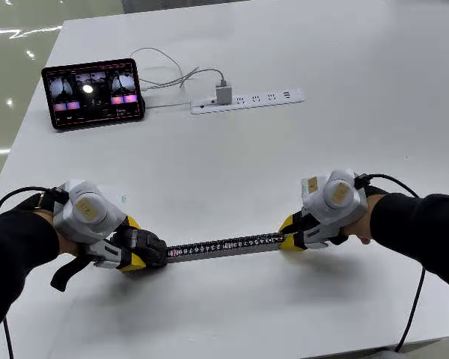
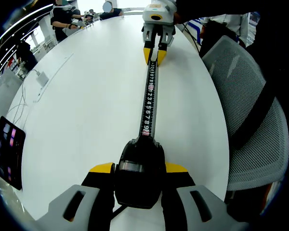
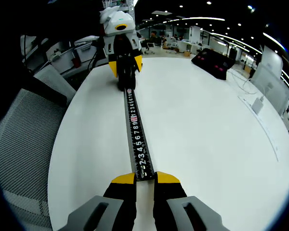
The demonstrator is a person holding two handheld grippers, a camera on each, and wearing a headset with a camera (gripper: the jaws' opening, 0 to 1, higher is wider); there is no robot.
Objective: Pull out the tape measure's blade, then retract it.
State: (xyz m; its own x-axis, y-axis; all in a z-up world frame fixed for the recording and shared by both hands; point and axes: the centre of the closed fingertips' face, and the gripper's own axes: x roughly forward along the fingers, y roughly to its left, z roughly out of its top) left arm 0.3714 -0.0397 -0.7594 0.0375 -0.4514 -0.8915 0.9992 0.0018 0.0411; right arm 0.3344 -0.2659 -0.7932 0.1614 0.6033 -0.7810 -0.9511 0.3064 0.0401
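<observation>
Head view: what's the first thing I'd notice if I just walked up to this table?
You'd notice the long numbered blade stretched out straight near the front edge of the white table. The left gripper clamps the black case at one end, and the right gripper pinches the blade's tip at the other. Farther back on the left, a lit tablet glows near a white power strip.

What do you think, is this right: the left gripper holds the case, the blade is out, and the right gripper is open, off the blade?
No: the right gripper is shut on the end of the blade, as the right gripper view shows. The left gripper does hold the case, and the blade is out.
</observation>
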